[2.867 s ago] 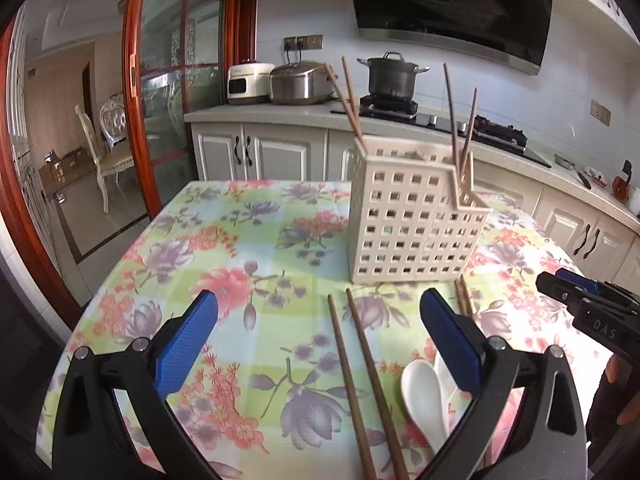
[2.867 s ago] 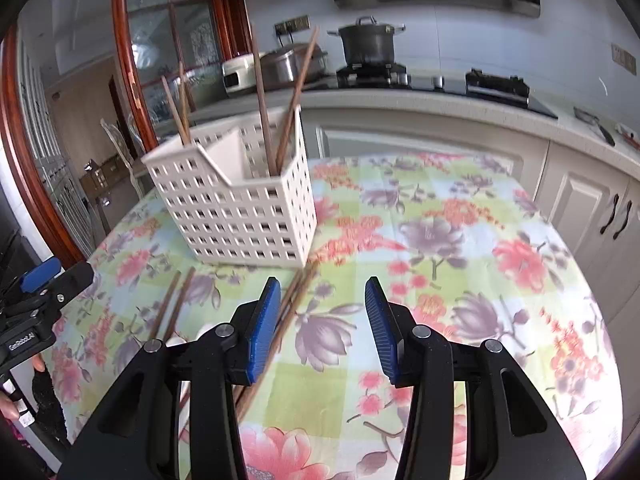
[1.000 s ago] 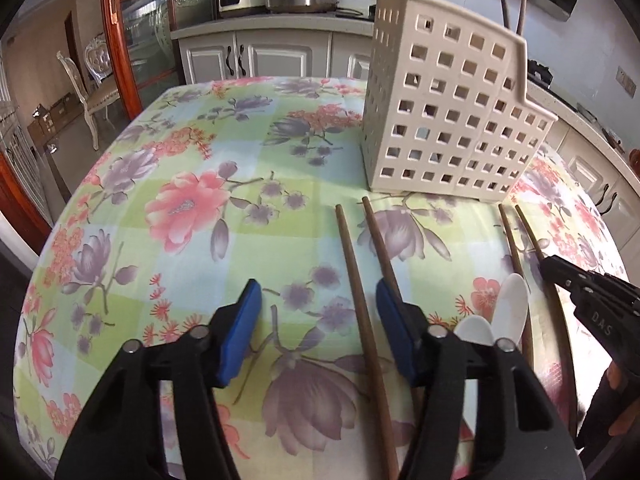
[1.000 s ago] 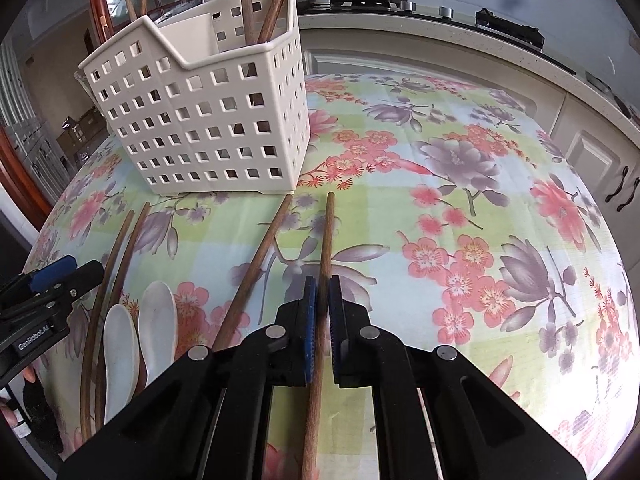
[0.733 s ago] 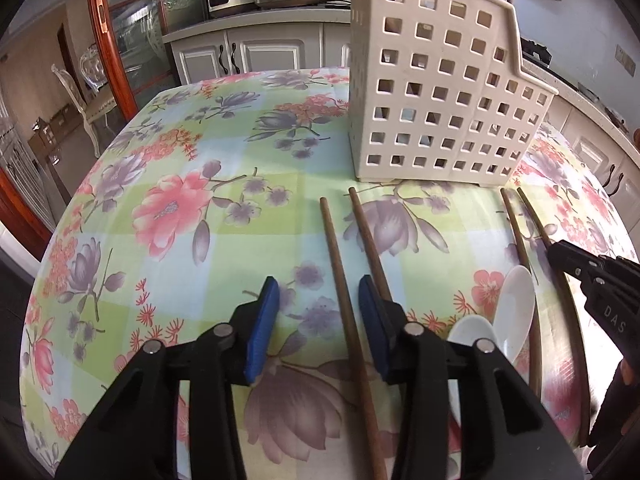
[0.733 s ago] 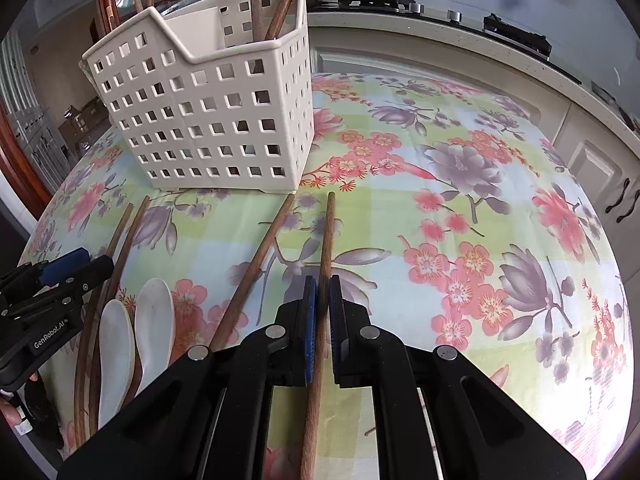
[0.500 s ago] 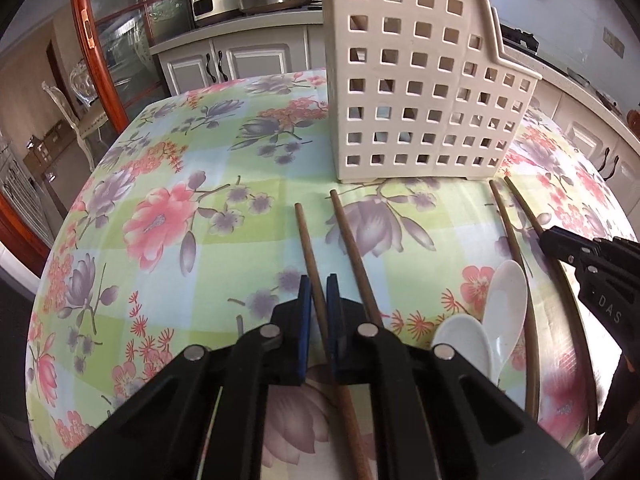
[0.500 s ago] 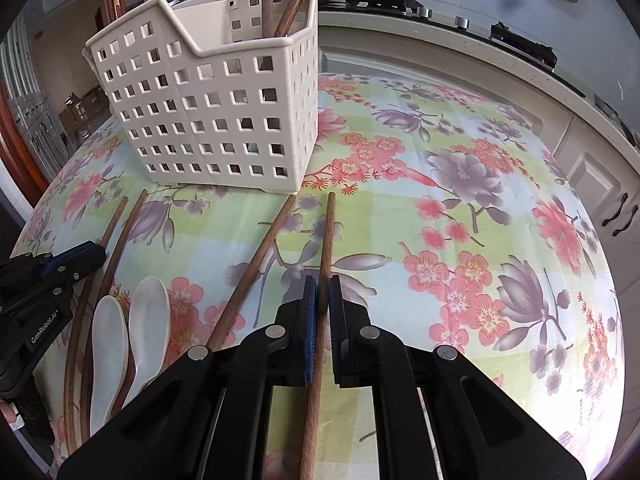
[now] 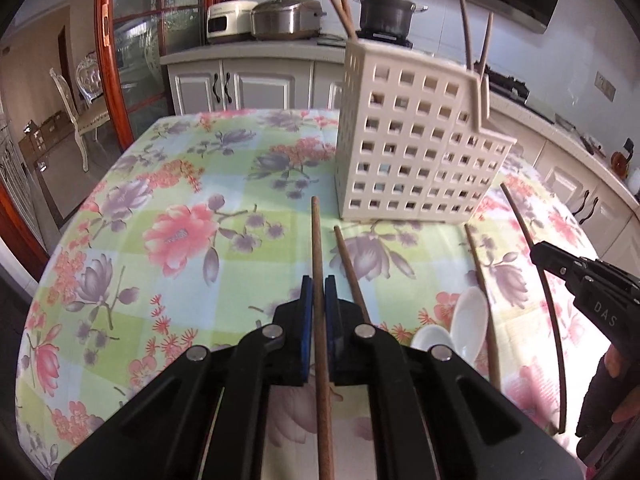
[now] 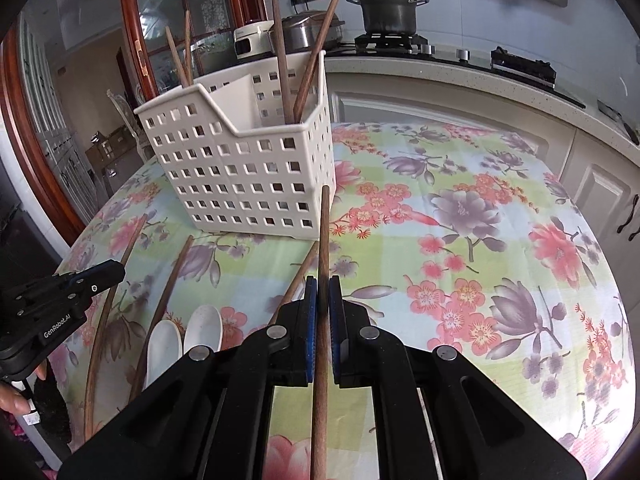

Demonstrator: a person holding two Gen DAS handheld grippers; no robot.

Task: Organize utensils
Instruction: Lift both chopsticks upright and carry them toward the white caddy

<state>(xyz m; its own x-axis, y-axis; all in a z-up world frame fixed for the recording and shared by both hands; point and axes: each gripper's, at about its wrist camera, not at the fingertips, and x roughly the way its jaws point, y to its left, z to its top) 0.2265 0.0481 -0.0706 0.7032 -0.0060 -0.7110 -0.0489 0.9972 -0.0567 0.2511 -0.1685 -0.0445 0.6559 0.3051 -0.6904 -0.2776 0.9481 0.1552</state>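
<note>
My left gripper (image 9: pixel 318 286) is shut on a brown chopstick (image 9: pixel 317 248), whose tip points at the white perforated utensil basket (image 9: pixel 412 152). A second chopstick (image 9: pixel 350 268) lies on the cloth just right of it. My right gripper (image 10: pixel 323 286) is shut on another chopstick (image 10: pixel 324 232), lifted off the floral tablecloth (image 10: pixel 460 248) and aimed at the basket (image 10: pixel 240 172). The basket holds several upright chopsticks (image 10: pixel 280 52). Two white spoons (image 10: pixel 184 340) and more loose chopsticks (image 10: pixel 168 296) lie on the cloth between the grippers. In the left wrist view the right gripper (image 9: pixel 538 250) carries its chopstick (image 9: pixel 516 212).
The round table (image 9: pixel 132 240) drops off at its edges on every side. Behind it runs a kitchen counter (image 9: pixel 260 48) with a rice cooker (image 9: pixel 286 24) and a pot (image 9: pixel 386 10) on the hob. A wooden-framed glass door (image 9: pixel 116 72) stands at the left.
My left jaws closed onto a chopstick and lifted it. My right gripper, shut on its chopstick throughout, rose too; both views now look from higher over the table.
</note>
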